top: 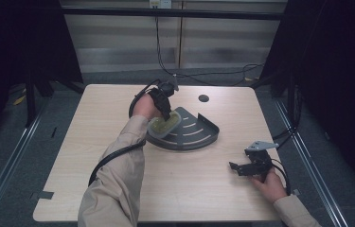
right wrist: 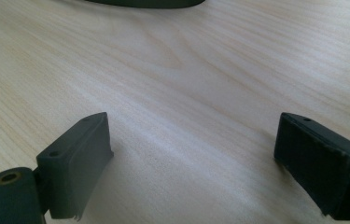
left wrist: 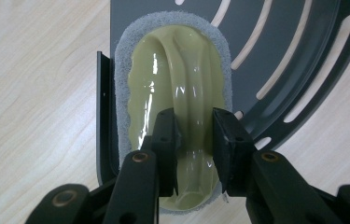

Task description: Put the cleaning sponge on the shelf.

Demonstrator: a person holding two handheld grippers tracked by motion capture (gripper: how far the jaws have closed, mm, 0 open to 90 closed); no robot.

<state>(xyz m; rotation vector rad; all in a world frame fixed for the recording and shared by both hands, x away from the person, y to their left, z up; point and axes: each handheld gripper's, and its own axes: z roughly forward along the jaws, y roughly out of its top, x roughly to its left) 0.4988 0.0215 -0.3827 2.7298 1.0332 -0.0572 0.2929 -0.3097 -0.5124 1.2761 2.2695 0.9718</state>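
Observation:
A scrubbing pad with a pale green plastic grip and a white sponge rim (left wrist: 172, 79) lies at the left corner of a dark grey quarter-round slotted shelf (left wrist: 284, 56). My left gripper (left wrist: 195, 135) is shut on the raised green ridge of the pad's grip. From above, that gripper (top: 163, 101) reaches down onto the pad (top: 164, 125) at the shelf's (top: 199, 135) left side. My right gripper (top: 242, 166) rests low over the table near the front right, and its jaws stand wide apart (right wrist: 193, 154) with bare wood between them.
The light wooden table (top: 94, 142) has a round cable hole (top: 203, 98) behind the shelf. The shelf has a raised wall along its straight edges. Black frame posts and cables stand beyond the table's far edge.

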